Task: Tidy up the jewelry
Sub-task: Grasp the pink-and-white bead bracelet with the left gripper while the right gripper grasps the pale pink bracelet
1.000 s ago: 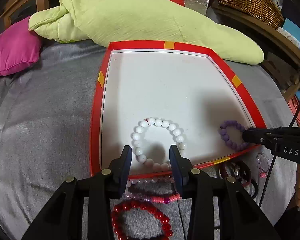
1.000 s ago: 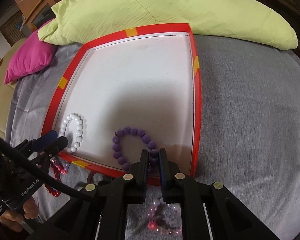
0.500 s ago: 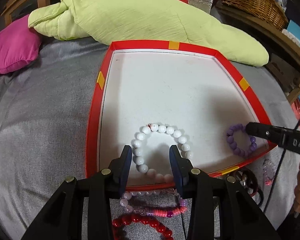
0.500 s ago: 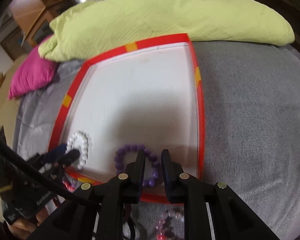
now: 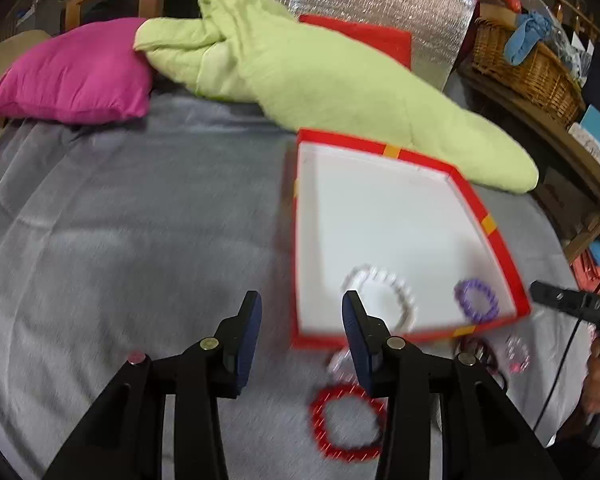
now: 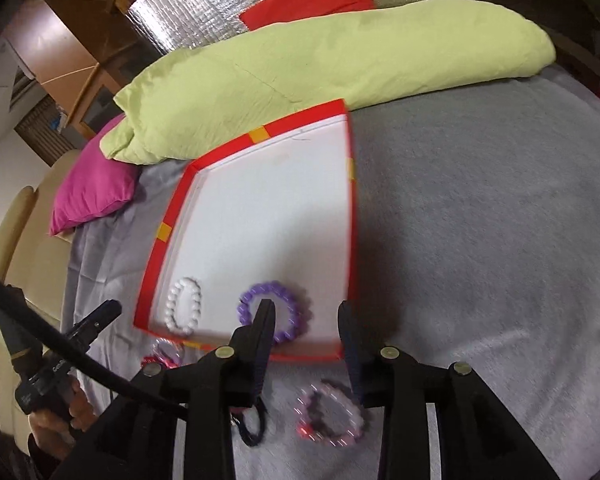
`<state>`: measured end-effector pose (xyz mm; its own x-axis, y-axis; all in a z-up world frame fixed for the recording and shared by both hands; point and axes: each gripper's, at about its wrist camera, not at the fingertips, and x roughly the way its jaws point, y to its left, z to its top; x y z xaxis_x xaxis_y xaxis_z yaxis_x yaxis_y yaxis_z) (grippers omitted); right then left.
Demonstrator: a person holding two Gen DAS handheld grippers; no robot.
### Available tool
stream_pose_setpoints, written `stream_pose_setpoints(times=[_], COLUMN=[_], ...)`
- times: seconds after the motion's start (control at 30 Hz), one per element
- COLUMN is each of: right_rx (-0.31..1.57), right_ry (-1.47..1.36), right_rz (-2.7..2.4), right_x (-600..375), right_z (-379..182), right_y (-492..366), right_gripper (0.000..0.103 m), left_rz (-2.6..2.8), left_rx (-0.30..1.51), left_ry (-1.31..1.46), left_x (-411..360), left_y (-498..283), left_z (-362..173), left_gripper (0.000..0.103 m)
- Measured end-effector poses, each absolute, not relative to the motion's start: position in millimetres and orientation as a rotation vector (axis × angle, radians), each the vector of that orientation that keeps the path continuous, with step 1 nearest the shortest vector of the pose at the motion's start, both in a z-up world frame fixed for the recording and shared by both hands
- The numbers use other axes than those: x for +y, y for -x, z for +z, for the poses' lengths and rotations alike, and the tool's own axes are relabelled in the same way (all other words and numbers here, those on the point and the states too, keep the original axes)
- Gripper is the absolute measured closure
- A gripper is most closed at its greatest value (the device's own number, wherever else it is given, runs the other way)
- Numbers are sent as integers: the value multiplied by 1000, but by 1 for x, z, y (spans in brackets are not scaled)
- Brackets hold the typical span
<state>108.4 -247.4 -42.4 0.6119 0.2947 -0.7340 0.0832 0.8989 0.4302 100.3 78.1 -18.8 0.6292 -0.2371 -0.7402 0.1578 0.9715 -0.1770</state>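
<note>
Left gripper (image 5: pixel 300 320) opening, nothing between jaws. Right gripper (image 6: pixel 306 322) opening, empty, above tray (image 6: pixel 350 240) holding purple bracelet (image 6: pixel 296 304). Lettering "DAS" legible on right gripper body.

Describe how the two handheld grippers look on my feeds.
Both are matte black plastic: left gripper and right gripper each have two angular fingers with dark blue pads, round metal pivot bolts, white body lettering, and a black cable.
</note>
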Motion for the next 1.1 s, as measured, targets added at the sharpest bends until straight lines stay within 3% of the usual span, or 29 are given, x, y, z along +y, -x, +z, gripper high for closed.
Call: stream_pose_setpoints(times=[0.27,0.6,0.8,1.0,1.1], right_rx=[945,1006,1003,987,984], right_ry=[-491,-484,-421,-302,-218], right_rz=[64,49,55,46,39], right_x=[-270,-262,-247,-231,-223], right_z=[-55,-75,-77,-78,-79], right_y=[-81,-76,-79,-79,-76], right_gripper=[67,67,66,68,83], left_rz=[-254,-296,-280,-326,-347], left_rx=[913,966,970,973,975], left_ry=[-10,106,-55,-114,-124], left_x=[70,56,29,24,23], left_y=[-74,-98,-94,-75,-64], left_z=[-43,-58,-64,-61,-60], left_gripper=[60,60,60,81,86])
